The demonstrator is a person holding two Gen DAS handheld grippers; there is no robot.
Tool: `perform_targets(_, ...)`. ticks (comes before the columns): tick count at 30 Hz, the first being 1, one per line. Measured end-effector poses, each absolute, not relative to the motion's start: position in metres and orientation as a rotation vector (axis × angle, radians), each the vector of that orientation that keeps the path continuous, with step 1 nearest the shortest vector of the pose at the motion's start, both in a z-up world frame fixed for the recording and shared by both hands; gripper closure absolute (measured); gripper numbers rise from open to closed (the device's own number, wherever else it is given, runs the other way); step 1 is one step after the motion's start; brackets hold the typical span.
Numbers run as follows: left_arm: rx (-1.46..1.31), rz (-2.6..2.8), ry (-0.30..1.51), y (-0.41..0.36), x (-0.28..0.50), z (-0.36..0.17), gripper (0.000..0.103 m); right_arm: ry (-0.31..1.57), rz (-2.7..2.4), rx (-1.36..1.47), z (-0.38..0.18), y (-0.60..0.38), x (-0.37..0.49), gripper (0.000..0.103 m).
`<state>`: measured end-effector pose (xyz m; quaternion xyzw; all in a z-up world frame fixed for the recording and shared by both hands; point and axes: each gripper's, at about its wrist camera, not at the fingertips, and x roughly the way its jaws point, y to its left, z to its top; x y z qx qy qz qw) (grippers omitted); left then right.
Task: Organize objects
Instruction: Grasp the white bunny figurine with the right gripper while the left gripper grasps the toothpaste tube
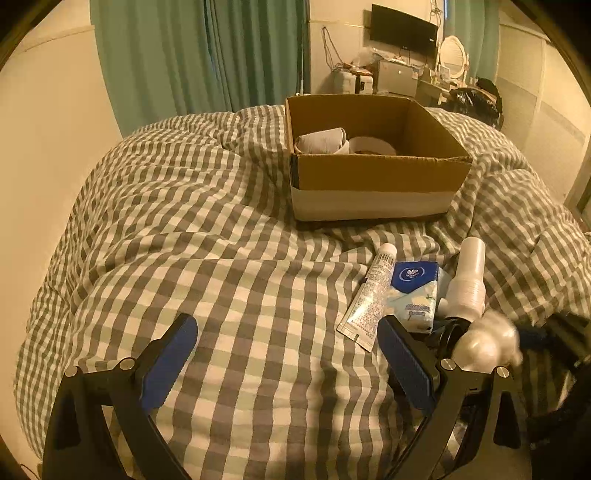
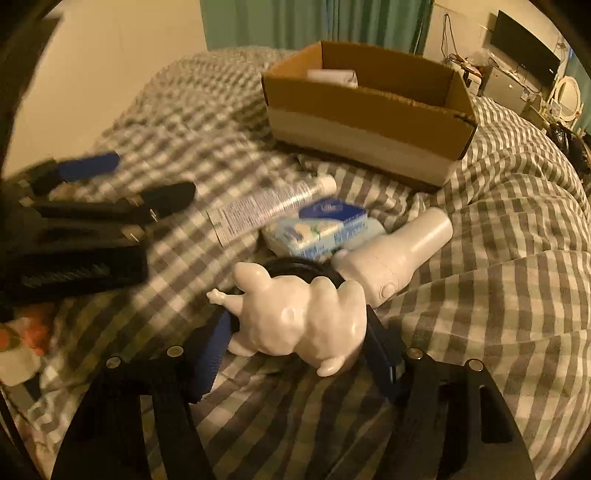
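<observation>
An open cardboard box [image 1: 376,173] sits on the checked bed, holding a grey roll [image 1: 321,140] and a white round item [image 1: 373,146]. In front lie a white tube [image 1: 369,295], a blue tissue pack [image 1: 413,291] and a white bottle [image 1: 467,280]. My left gripper [image 1: 288,347] is open and empty over the duvet, left of these. My right gripper [image 2: 295,328] is shut on a white glossy figurine [image 2: 299,317], just above the bed; the figurine shows blurred in the left view [image 1: 487,343]. A black ring [image 2: 291,267] lies behind it.
The box [image 2: 369,110] stands beyond the tube [image 2: 273,206], tissue pack [image 2: 321,229] and bottle [image 2: 399,254]. My left gripper [image 2: 110,184] shows at left. Green curtains [image 1: 199,55], a desk with a monitor [image 1: 402,26] lie beyond the bed.
</observation>
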<state>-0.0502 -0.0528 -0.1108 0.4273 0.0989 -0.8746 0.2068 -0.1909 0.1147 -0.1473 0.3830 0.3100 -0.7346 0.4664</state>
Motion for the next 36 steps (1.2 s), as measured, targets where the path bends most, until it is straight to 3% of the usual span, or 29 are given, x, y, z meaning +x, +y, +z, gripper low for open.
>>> perform_targets(7, 1.226, -2.439, 0.268, -0.047, -0.074, -0.114, 0.003, 0.736, -1.922, 0.802, -0.096, 0.128, -0.220, 0.036)
perform_targets(14, 1.320, -2.456, 0.200, -0.032, -0.111, -0.133, 0.003, 0.657, -1.902, 0.872, -0.102, 0.129, -0.258, 0.036)
perform_targets(27, 1.456, -2.395, 0.216, -0.036, -0.151, -0.167, 0.029, 0.588, -1.820, 0.952, -0.122, 0.127, -0.279, 0.036)
perform_targets(30, 1.466, -2.404, 0.232, -0.036, -0.154, -0.169, 0.049, 0.583, -1.819, 0.955, -0.123, 0.127, -0.280, 0.036)
perform_targets(32, 1.463, -2.413, 0.209, -0.033, -0.153, -0.167, 0.071, 0.583, -1.820, 0.953, -0.123, 0.128, -0.279, 0.036)
perform_targets(34, 1.463, -2.418, 0.195, -0.030, -0.151, -0.166, 0.084, 0.577, -1.825, 0.947, -0.123, 0.130, -0.279, 0.036)
perform_targets(36, 1.463, -2.429, 0.226, -0.030, -0.146, -0.164, 0.084, 0.572, -1.831, 0.943, -0.123, 0.131, -0.278, 0.036)
